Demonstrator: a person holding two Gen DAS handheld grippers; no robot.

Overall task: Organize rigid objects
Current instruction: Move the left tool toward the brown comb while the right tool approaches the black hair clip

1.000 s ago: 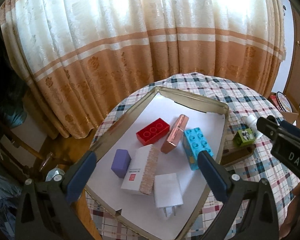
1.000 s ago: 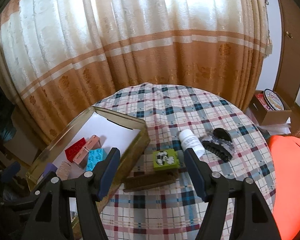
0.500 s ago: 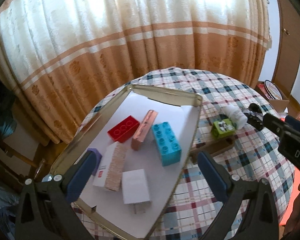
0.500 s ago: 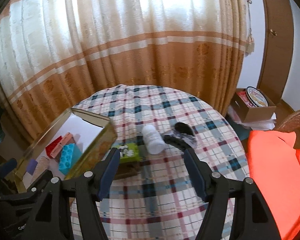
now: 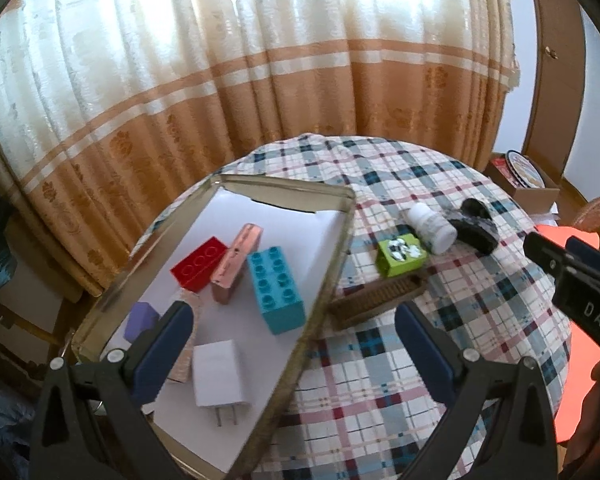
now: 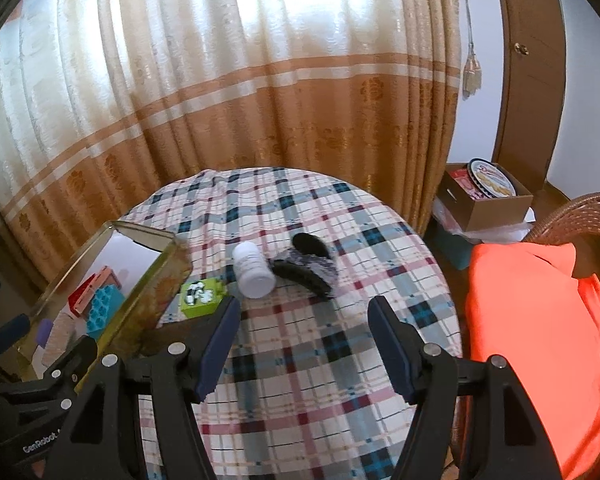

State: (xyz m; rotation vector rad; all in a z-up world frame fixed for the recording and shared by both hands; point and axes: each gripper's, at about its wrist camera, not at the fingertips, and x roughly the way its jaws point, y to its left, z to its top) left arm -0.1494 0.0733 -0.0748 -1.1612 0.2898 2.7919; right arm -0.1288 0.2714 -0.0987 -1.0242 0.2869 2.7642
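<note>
My left gripper (image 5: 288,328) and right gripper (image 6: 302,340) both hang wide and empty. The tin tray (image 5: 332,264) gathers blocks; the green block (image 5: 400,256) waits outside, at two o'clock.

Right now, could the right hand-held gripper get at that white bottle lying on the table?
Probably yes: the right hand-held gripper is open and empty, and only bare tablecloth lies between it and the white bottle.
</note>
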